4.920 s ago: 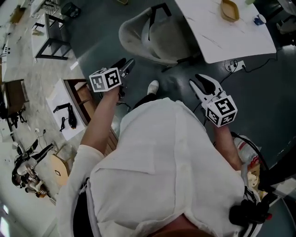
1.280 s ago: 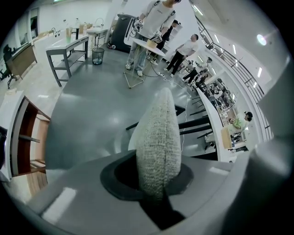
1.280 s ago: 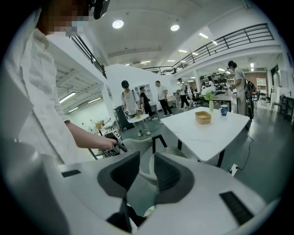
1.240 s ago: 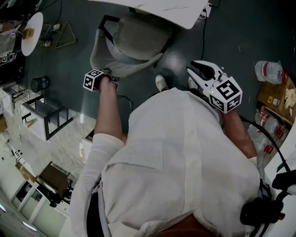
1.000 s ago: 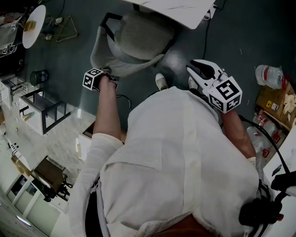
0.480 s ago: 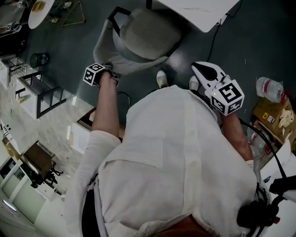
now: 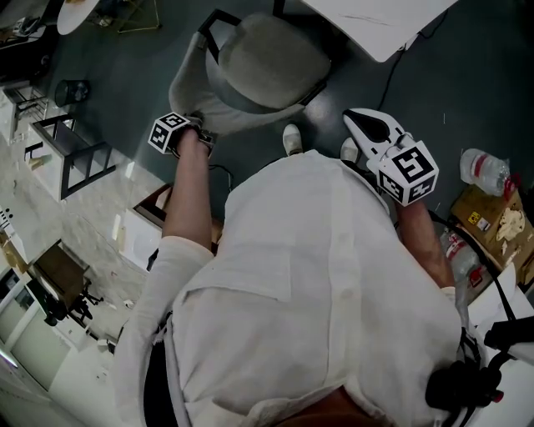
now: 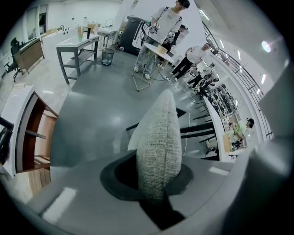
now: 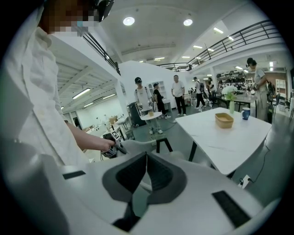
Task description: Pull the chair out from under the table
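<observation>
One gripper at work, one idle. Pull toward the near side, away from table [image 7: 380, 21] at the far right. Chair [image 7: 265, 60] just near of the table corner, by the look almost clear of it, back rim turned near-left. Hold left gripper [image 7: 200, 136] clamped on that padded rim, with the fabric edge pinched tight between the jaws. Draw level and steady, no twisting, so as not to lose the soft edge. Step back with the pull instead of stretching the arm. Leave right gripper [image 7: 360, 123] at the right of the body, clear of the chair: jaws just closed flat together, nothing between them.

Then the surroundings, big to small. Cabinet [image 7: 158, 204] near-left, close beside the left arm: probably the first obstacle on the way back, so steer the chair to the right of it. Black frame [image 7: 79, 154] further left, well apart from the chair. Box [image 7: 492, 218] and bottle [image 7: 477, 167] on the floor [image 7: 467, 75] at the right, apart from the path. Cable [image 7: 396, 71] trailing down from the table, near the chair's right side; keep the chair off it. Shoes [image 7: 291, 138] just near of the seat, right in the line of pull: move the feet first. People [image 8: 167, 23] standing far off, no hindrance.
</observation>
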Available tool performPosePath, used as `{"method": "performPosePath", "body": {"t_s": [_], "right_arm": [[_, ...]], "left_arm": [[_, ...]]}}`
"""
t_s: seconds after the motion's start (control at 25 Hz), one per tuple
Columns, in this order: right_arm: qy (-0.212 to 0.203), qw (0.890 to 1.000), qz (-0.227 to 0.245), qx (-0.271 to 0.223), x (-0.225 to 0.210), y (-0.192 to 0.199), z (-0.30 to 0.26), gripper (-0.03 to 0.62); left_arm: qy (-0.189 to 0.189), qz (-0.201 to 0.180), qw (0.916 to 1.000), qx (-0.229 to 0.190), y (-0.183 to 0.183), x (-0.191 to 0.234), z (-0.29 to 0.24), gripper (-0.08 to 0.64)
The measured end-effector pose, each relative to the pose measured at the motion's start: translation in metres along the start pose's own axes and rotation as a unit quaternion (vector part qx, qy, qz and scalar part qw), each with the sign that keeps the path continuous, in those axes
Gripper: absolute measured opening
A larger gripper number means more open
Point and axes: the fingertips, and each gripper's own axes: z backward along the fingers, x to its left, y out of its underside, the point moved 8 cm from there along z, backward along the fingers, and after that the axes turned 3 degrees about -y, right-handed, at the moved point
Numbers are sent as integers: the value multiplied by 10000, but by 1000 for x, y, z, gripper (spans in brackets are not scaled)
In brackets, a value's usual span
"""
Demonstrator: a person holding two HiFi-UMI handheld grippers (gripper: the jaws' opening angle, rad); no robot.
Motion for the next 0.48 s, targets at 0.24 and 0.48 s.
{"method": "performPosePath", "body": {"t_s": [0.24, 0.48], "right_arm": [[-121, 9999, 81, 39, 3, -3, -9, 9], [-225, 9996, 119, 81, -3, -6, -14, 9]], "left_arm": [[-23, 20, 10000, -1, 0, 15, 8, 69], [-42, -23, 10000, 25, 0, 23, 13, 69]]}}
